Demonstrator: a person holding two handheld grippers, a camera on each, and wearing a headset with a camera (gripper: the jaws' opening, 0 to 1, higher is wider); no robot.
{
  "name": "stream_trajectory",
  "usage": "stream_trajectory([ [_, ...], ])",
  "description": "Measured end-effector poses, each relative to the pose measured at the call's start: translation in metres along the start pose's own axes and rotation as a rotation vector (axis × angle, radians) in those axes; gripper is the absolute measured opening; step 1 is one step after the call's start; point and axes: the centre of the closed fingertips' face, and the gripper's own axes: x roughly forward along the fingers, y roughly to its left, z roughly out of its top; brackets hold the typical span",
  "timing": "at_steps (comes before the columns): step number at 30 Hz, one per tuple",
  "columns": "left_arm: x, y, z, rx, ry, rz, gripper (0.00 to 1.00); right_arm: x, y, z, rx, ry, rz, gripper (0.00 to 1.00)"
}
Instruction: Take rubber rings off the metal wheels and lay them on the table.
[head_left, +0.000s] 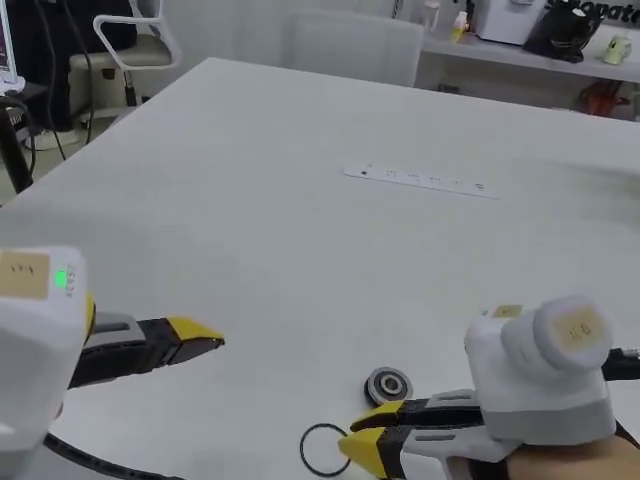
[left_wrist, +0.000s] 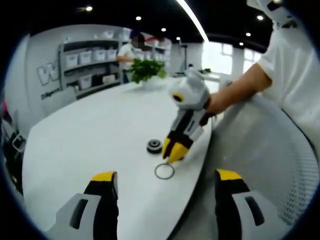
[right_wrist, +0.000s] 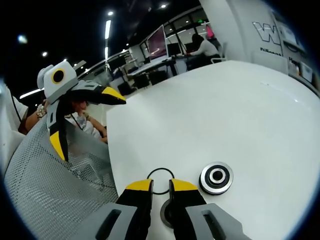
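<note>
Reading the step in hand as the lay-down. Rubber ring (head_left: 322, 448) lying flat on the desk (head_left: 300, 200) close to its near edge, already off the metal wheel (head_left: 388, 384). Wheel resting flat just beside the ring, slightly further in from that edge, not touching it.

Right gripper (head_left: 352, 438) reaching in low along the near edge, tips meeting the ring's side. Jaws drawn almost together, leaving a thin gap. Cannot tell whether pinching the ring's near arc or already released. Dark round shape (right_wrist: 166, 214) showing under those jaws in the right gripper view, possibly another wheel, too hidden for naming.

Left gripper (head_left: 212, 342) hanging off the near left edge, well apart from ring and wheel, jaws spread wide and grasping nothing.

Next move, by judgement:
- easing the right jaws apart if any pinch remains
- lifting straight up, not dragging, since the ring is lying close enough to the edge for slipping off
- then checking for a further ringed wheel

Writing:
- large letter W (left_wrist: 47, 75) readable on the far wall, smaller line beneath too blurred
- power strip (head_left: 420, 180) toward the far side carrying marks too small for reading
- tan labels on both gripper housings also illegible
</note>
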Motion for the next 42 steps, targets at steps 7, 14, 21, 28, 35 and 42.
stream_trajectory([
  [7,0.000,0.000,0.000,0.002,0.003,-0.001,0.80,-0.005,-0.003,0.008,0.011,-0.032,-0.008,0.11],
  [14,0.000,-0.001,-0.001,0.004,0.007,-0.004,0.80,-0.011,-0.006,0.017,0.011,-0.065,-0.021,0.13],
  [21,0.000,-0.001,-0.001,0.006,0.007,-0.004,0.79,-0.019,-0.009,0.026,-0.004,-0.098,-0.040,0.13],
  [28,0.000,-0.001,-0.002,0.006,0.011,-0.006,0.78,-0.032,-0.017,0.040,0.010,-0.158,-0.072,0.13],
  [35,0.000,-0.002,-0.002,0.011,0.009,-0.010,0.76,-0.046,-0.028,0.051,0.038,-0.215,-0.107,0.13],
  [42,0.000,-0.004,-0.002,0.020,0.010,-0.019,0.72,-0.064,-0.042,0.059,0.068,-0.273,-0.149,0.13],
])
